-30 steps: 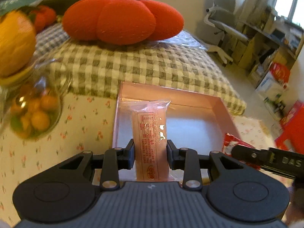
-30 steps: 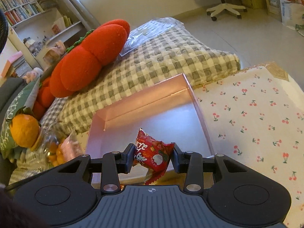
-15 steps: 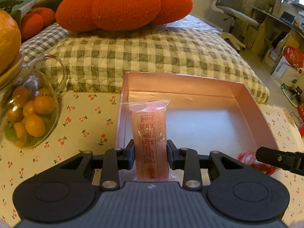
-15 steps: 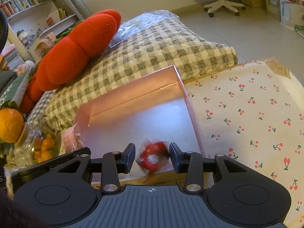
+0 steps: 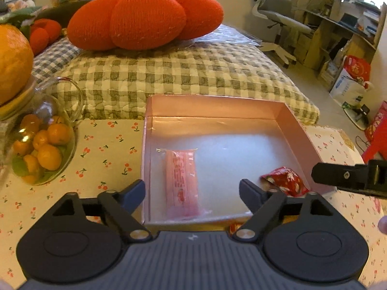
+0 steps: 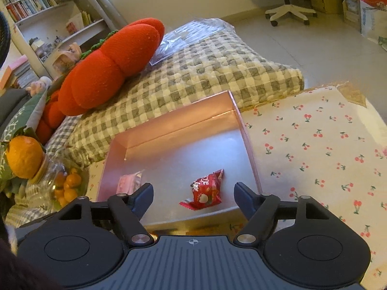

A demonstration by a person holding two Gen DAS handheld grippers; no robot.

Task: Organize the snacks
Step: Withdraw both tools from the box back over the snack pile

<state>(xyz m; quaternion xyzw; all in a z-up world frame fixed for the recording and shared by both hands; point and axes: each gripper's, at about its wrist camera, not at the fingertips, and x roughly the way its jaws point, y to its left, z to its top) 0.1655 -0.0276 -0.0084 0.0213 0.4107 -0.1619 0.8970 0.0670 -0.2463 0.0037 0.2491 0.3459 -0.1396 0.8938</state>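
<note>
A pink shallow box (image 5: 297,130) (image 6: 249,142) sits on the cherry-print tablecloth. A pink wrapped snack bar (image 5: 182,183) lies inside at its near left; its end shows in the right wrist view (image 6: 128,182). A red snack packet (image 5: 285,181) (image 6: 205,191) lies inside at the near right. My left gripper (image 5: 192,193) is open and empty just above the box's near edge. My right gripper (image 6: 193,195) is open and empty over the near edge; one of its fingers (image 5: 348,176) shows in the left wrist view.
A glass jar of small oranges (image 5: 41,145) (image 6: 65,183) stands left of the box with a large orange (image 5: 12,58) on top. A checked cushion (image 5: 169,72) with a red tomato pillow (image 5: 145,19) lies behind. The tablecloth (image 6: 314,145) extends to the right.
Both grippers opened and let go: the pink bar and the red packet dropped from the fingers into the box. Both grippers pulled back slightly.
</note>
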